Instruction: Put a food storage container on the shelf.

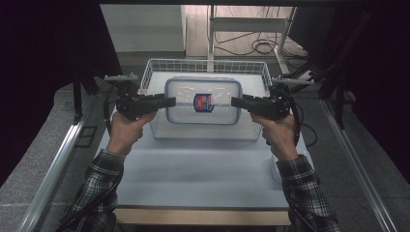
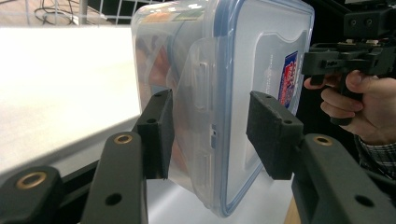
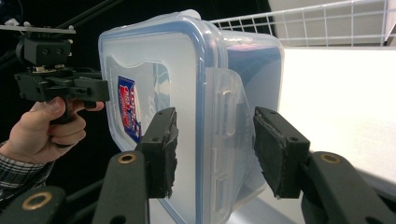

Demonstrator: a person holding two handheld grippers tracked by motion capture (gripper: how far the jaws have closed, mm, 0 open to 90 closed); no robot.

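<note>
Plastic container (image 1: 203, 101) clamped between left gripper (image 1: 170, 102) and right gripper (image 1: 235, 102)

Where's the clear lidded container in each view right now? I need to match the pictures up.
High view: the clear container sits mid-frame over the wire basket, between the left hand-held gripper and the right hand-held gripper.
Left gripper view: its end fills the centre, between the jaws.
Right gripper view: its other end fills the centre, between the jaws.
Shared landmark: the red and blue label on its lid.
</note>
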